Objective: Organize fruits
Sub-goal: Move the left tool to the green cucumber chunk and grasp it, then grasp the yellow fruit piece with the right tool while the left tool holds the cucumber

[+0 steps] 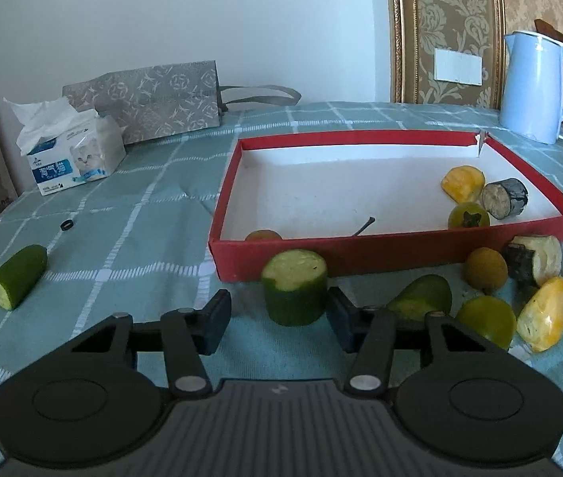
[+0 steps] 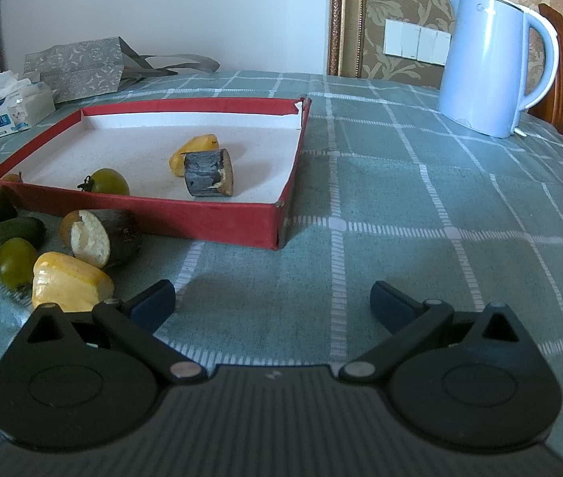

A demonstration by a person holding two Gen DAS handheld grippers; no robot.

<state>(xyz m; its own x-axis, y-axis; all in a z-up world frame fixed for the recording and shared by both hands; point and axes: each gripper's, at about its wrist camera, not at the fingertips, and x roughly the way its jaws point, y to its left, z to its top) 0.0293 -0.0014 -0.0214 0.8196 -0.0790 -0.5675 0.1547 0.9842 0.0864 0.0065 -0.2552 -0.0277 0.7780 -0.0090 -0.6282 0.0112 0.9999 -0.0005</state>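
Closing in on the upright cucumber stub, I have my left gripper straddling it just before the red box, where sorted fruit belongs. My right finger looks to touch the stub; the left one stands clear, so nothing is clamped yet. My right gripper hovers over bare tabletop, fingers spread wide and empty, probably waiting beside the yellow fruit piece.

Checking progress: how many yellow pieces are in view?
2 yellow pieces: one inside the box, one on the cloth in front of it. Its near wall could hide more.
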